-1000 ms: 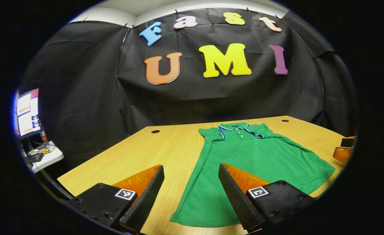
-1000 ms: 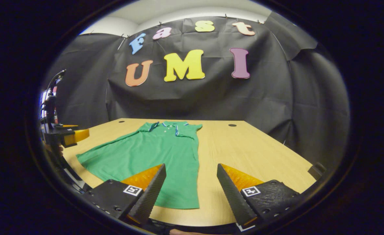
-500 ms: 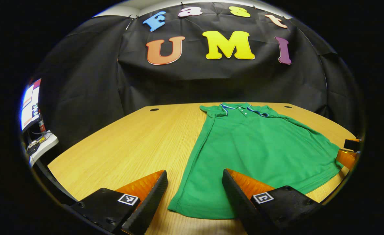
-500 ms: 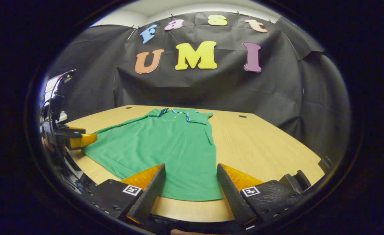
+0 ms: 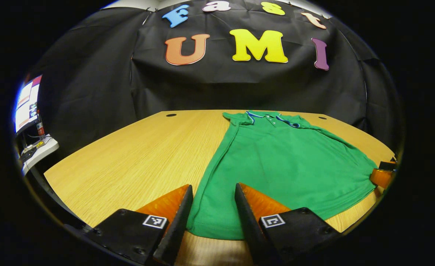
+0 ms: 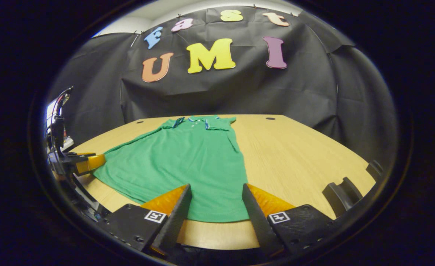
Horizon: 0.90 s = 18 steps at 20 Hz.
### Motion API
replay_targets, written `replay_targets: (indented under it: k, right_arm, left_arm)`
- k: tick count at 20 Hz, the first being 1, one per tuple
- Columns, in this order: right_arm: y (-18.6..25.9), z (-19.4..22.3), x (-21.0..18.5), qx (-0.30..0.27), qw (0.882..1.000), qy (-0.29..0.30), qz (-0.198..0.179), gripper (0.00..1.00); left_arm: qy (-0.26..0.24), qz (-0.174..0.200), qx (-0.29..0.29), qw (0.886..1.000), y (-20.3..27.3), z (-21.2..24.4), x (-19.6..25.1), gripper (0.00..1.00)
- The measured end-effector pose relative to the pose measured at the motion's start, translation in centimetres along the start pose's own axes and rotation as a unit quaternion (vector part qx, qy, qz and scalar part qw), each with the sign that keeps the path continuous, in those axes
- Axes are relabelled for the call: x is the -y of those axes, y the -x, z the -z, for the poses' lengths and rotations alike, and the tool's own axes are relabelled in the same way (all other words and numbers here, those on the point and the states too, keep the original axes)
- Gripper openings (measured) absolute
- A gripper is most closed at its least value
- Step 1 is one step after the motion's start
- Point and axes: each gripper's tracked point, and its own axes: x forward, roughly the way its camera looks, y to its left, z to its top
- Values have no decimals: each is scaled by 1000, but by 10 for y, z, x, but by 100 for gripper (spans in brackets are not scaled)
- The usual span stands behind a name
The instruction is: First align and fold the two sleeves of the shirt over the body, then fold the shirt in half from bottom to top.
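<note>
Left gripper view: wood-grain worktop (image 5: 136, 147) runs from 6 o'clock up to mid-frame, black cloth wall (image 5: 91, 96) behind it. Two round cable holes near the far edge, one at 11 o'clock (image 5: 171, 115), one at 1 o'clock (image 5: 322, 118). Green polo shirt (image 5: 287, 159) lies flat right of centre, collar at 12 o'clock, hem toward 6 o'clock, sleeves already folded in over the body. Left gripper (image 5: 213, 218) at 6 o'clock, fingers parted with a moderate gap, straddling the near-left hem corner; can't tell if they touch the fabric. At 3 o'clock the tip of the right gripper (image 5: 381, 175) sits at the shirt's other hem corner, mostly cut off by the frame edge. Monitor (image 5: 27, 103) and a white side shelf (image 5: 36, 153) at 9 o'clock, blurred and clipped.

Right gripper view: same worktop (image 6: 306, 155), shirt (image 6: 187, 166) left of centre, collar at 12 o'clock. Right gripper (image 6: 215, 210) at 6 o'clock, fingers apart at a moderate gap over the near-right hem corner; contact unclear. Left gripper (image 6: 88, 162) at 9 o'clock by the far hem corner, its body in shadow. Dark bracket-like part (image 6: 341, 190) at 4 o'clock off the worktop edge, can't identify it. Pale ceiling strip (image 6: 187, 11) at 12 o'clock
</note>
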Motion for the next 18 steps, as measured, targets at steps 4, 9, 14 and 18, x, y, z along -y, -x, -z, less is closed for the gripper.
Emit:
replay_targets:
  k: [4,9,14,18]
  right_arm:
    - [1,1,11,4,1000,-7,6,81]
    - [6,1,25,10,1000,-5,15,87]
    - [-4,4,12,3,1000,-26,-14,63]
    - [-9,-2,5,-5,999,-26,-40,1]
  left_arm:
    - [-14,5,3,1000,5,-3,1,45]
    - [-10,7,7,1000,3,-4,1,41]
    - [-3,7,3,1000,5,-5,7,39]
    - [-3,21,-2,1000,-1,-11,17,16]
